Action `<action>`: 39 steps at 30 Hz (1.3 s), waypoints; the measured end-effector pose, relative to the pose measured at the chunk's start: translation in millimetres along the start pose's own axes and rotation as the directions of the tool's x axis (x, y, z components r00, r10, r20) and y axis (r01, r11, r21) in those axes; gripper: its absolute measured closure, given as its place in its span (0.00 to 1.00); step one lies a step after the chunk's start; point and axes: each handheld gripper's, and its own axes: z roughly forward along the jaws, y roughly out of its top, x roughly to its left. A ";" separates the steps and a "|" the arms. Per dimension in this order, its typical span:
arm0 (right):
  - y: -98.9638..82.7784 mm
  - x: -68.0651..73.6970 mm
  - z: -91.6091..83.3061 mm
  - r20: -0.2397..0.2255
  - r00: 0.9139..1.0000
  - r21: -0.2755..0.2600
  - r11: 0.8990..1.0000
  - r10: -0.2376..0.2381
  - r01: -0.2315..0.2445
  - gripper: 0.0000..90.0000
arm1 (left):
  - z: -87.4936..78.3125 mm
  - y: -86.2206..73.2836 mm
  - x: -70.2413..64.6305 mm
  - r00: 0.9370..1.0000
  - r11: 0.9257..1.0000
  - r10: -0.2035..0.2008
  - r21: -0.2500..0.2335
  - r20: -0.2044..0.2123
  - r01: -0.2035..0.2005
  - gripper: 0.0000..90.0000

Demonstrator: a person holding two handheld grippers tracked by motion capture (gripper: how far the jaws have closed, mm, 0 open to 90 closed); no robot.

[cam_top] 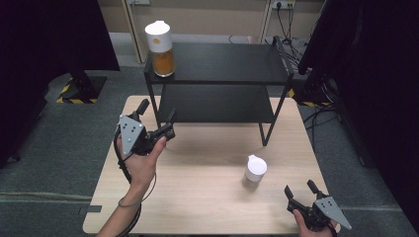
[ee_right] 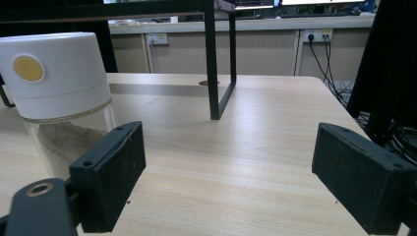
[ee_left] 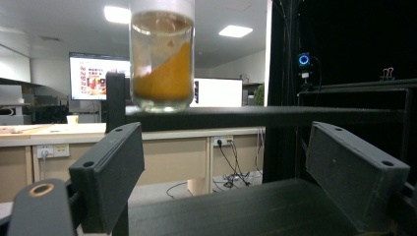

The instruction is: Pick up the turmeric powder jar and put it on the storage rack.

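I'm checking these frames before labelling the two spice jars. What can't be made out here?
- Orange-filled jar: its lid is cut off by the top edge in the left gripper view; in the high view the jar is too small for any label.
- Grey-filled jar: its base hides behind the right gripper's near jaw.
- Shelf rack: its lower shelf's back part lies dark under the top shelf in the high view.

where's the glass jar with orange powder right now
High view: the white-lidded glass jar of orange powder stands on the black shelf's top-left corner, beyond the left gripper.
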 end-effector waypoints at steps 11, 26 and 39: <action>0.4 0.1 0.2 0.000 1.000 0.002 1.000 -0.003 0.003 0.15 | -18.7 -19.1 1.3 1.000 0.999 -0.019 0.033 -0.009 0.019 0.16; 0.3 0.0 0.1 0.001 1.000 0.002 1.000 -0.001 0.001 0.15 | -33.5 -47.9 -1.8 0.999 0.994 -0.036 0.103 0.003 0.036 0.16; 0.2 0.3 0.1 0.001 1.000 0.002 1.000 -0.003 0.003 0.15 | -47.4 -72.1 -0.7 0.999 0.984 -0.048 0.170 0.007 0.046 0.15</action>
